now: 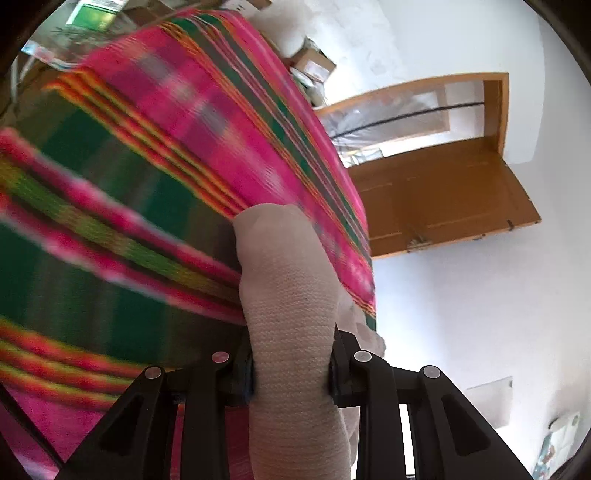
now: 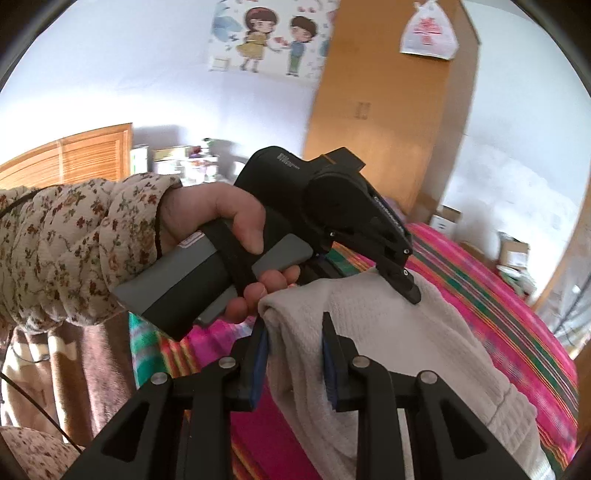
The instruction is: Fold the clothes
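Both hand-held grippers have hold of the same cream knit garment (image 2: pixel 388 350): my right hand-held gripper (image 2: pixel 293 356) is clenched on a bunched fold of it between the blue-padded fingers (image 2: pixel 260 356), and my left hand-held gripper (image 1: pixel 291 373) pinches a rolled thickness of that cream knit between its black fingers (image 1: pixel 242 373). From the right wrist view I see my left hand (image 2: pixel 218 218), in its floral sleeve (image 2: pixel 70 247), gripping the other tool just beyond, its tip resting on the cloth a little further along. The two grips sit close together, so I judge the fabric between them may stay gathered rather than spread, and the fold could come out lumpy. The bunch in each grip looks thick; if I pull apart sharply a layer might slip out and the garment would drop. The rest of the knit hangs slack to the right over the striped pink and green bedspread (image 2: pixel 517 314), so a loose end might drag and twist. The left wrist view is tilted and blurred, so I cannot tell how much cloth hangs below. Beyond stand cardboard boxes (image 2: pixel 511 251) by the bed, an orange wooden door (image 2: pixel 391 110) with a plastic bag (image 2: pixel 428 33) hung on it, and a cartoon poster (image 2: pixel 269 37).
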### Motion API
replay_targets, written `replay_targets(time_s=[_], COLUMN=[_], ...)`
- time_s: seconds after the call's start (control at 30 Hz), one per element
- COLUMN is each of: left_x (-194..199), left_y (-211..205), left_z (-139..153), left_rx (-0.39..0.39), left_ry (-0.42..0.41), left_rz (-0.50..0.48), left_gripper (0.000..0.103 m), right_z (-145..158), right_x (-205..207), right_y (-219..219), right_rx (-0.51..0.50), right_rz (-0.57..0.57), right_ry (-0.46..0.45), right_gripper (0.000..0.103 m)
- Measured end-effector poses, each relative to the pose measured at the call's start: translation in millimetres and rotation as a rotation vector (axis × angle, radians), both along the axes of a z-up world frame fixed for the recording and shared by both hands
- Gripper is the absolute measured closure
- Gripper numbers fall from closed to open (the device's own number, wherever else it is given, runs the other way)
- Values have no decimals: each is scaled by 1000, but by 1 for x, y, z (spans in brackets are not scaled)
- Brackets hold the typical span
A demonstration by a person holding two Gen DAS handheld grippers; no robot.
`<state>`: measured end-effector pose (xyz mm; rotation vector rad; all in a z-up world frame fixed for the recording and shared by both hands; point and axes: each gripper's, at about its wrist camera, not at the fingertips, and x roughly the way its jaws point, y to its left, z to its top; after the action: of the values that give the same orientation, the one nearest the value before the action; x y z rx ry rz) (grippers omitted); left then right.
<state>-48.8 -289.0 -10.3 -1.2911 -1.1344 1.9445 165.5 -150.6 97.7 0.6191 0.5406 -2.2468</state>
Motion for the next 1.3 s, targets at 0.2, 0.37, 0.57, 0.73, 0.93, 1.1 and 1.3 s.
replay_targets(time_s=[0.2,0.37,0.57,0.73,0.93,1.1,1.3], left_x=[24,31,29,14,27,44,60], left_y=[-15,-43,-42,-14,-29,-29,28], left_z=[-8,-19,-23,-26,-7,28,80], left_rx=[-39,-48,-42,-64,-114,-203,-282], left_ry=[-5,-18,-25,-28,-8,52,201], left_rz=[27,8,-13,-19,44,86,2], left_gripper=[73,73,71,69,69,69,69], right_z=[-8,-26,-42,-45,-37,-23,-6], right_x=[-7,-16,-24,-21,-18,-19,-10], right_y=[-29,-38,-41,-38,-22,6,61], right_rx=[-2,16,24,31,-40,-152,-217], right_rz=[59,64,55,55,48,31,-79], right_ry=[-34,-80,-140,-142,-201,-268,-197], right_gripper=[77,76,74,69,68,68,68])
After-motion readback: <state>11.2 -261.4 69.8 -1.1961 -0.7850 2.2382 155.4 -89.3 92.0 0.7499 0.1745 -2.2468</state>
